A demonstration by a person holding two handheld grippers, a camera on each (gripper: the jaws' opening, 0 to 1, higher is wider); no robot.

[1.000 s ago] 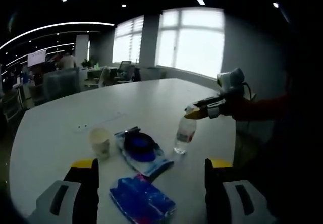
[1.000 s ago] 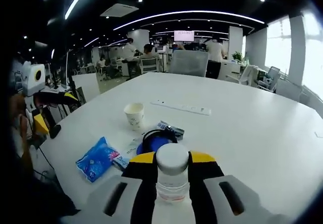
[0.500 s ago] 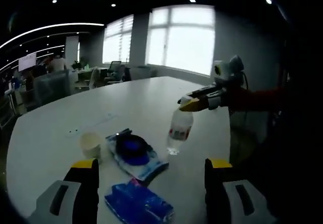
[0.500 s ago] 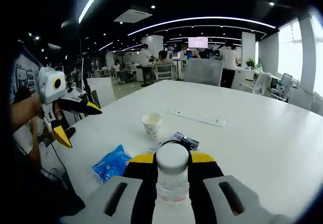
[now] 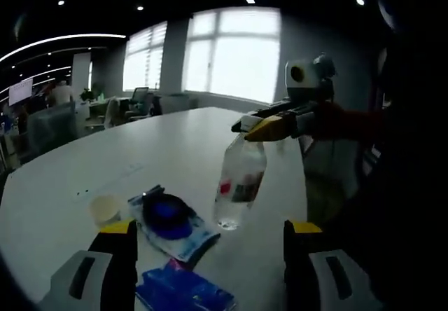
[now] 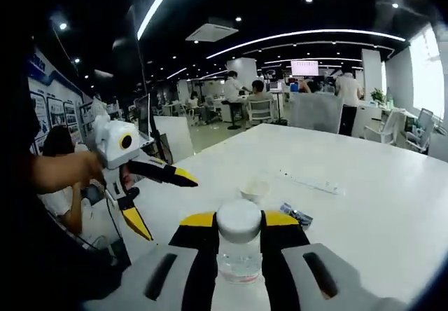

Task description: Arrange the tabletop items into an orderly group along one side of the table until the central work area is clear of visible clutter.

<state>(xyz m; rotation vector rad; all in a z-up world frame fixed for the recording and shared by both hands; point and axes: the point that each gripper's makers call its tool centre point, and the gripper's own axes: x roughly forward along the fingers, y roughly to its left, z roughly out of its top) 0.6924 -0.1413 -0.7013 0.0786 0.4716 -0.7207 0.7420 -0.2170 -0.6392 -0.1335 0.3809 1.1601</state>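
A clear water bottle (image 5: 240, 181) with a white cap (image 6: 239, 218) leans tilted over the white table (image 5: 189, 143). My right gripper (image 6: 239, 221) is shut on its neck and reaches in from the right as the right gripper (image 5: 249, 127). My left gripper (image 5: 210, 255) is open and empty, its jaws wide apart above a blue packet (image 5: 183, 293). Ahead of it lie a dark blue round item on a clear pack (image 5: 168, 216) and a paper cup (image 5: 105, 208). The left gripper (image 6: 166, 207) hangs open at the table's left edge, in a hand. The paper cup (image 6: 254, 188) stands beyond the cap.
A thin white strip (image 6: 315, 183) and a small dark packet (image 6: 297, 214) lie on the table further out. Office chairs (image 6: 318, 111) and several people stand behind the far edge. Bright windows (image 5: 224, 55) rise behind the far side. The table's near edge runs below the left gripper.
The right gripper has carried the bottle nearer to the left gripper and tilted it. Both views have swung, so the left gripper now looms larger in the right gripper view.
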